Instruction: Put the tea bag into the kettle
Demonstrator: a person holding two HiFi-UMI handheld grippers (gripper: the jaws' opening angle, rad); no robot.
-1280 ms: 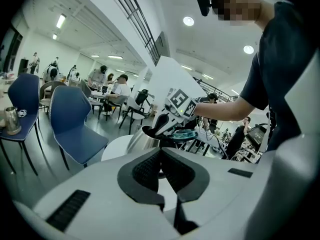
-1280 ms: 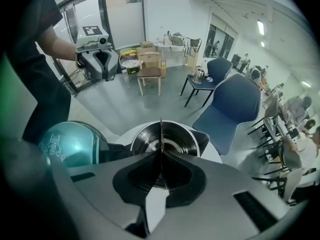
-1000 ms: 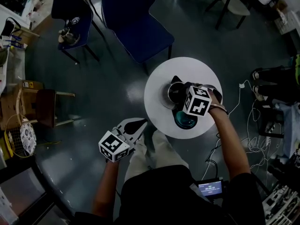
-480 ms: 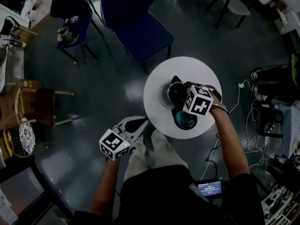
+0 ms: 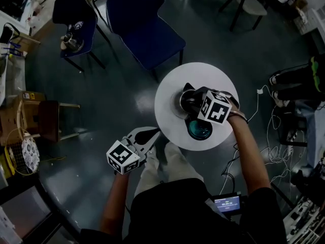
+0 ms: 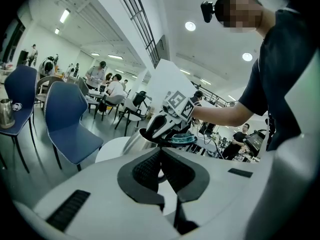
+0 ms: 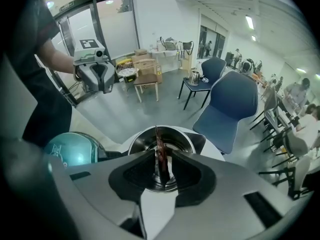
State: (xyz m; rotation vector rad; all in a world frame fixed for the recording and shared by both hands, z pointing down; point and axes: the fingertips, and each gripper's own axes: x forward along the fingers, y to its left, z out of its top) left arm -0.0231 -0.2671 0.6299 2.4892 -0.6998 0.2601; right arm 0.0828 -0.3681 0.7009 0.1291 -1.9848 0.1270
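A steel kettle (image 5: 187, 101) stands with its top open on the small round white table (image 5: 169, 85). My right gripper (image 5: 192, 95) hovers right over the kettle's mouth (image 7: 142, 140). Its jaws are opening, and a thin dark red tea bag (image 7: 160, 155) stands upright between them, with a gap showing on its right side. The kettle's teal lid (image 5: 199, 129) lies beside the kettle, toward me. My left gripper (image 5: 148, 134) hangs below the table's near-left edge, over my lap, shut with nothing in it; its pads (image 6: 150, 166) meet.
A blue chair (image 5: 144, 27) stands beyond the table, and a second one (image 5: 76, 14) at the far left carries another metal kettle (image 5: 70, 40). A wooden stool (image 5: 48, 117) is at the left. Cables (image 5: 271, 154) trail on the floor at the right.
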